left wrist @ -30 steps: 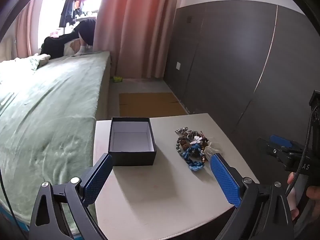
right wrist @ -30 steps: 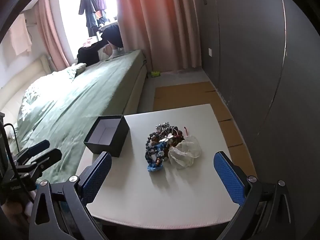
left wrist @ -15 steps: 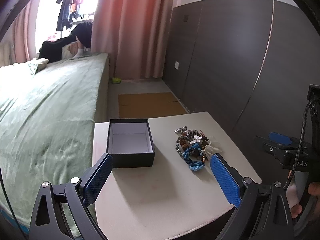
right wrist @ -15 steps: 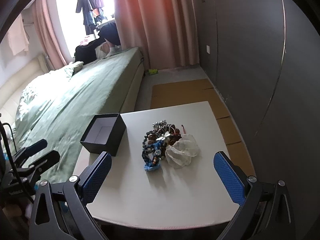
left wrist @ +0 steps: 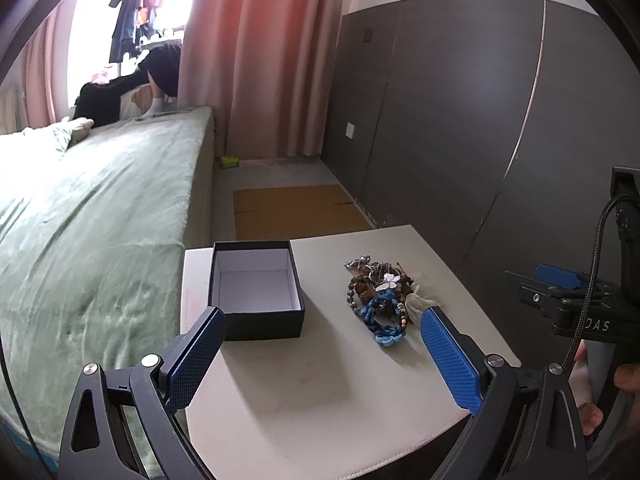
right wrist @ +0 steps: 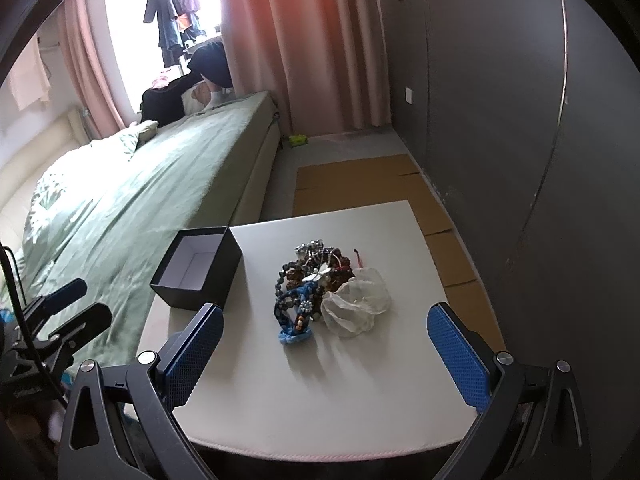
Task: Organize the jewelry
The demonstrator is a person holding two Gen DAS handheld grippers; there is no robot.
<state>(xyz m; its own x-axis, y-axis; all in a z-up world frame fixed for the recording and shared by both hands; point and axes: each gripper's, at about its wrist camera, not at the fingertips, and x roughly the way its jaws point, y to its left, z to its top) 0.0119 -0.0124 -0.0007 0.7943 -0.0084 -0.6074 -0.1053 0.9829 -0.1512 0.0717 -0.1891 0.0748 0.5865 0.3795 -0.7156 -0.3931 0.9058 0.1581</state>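
A pile of jewelry with beaded bracelets and a blue braided band lies on the white table, right of an open black box with a white inside, which holds nothing. The pile and box also show in the right wrist view, with a clear organza pouch against the pile. My left gripper is open and empty above the table's near edge. My right gripper is open and empty, short of the pile.
A green bed runs along the table's left side. A dark wall panel stands to the right. Cardboard lies on the floor beyond the table. The other gripper shows at the edge of each view.
Both views have shifted slightly; the table, box and jewelry sit a little nearer and lower in the frames. Nothing on the table has moved. Both grippers stay open.
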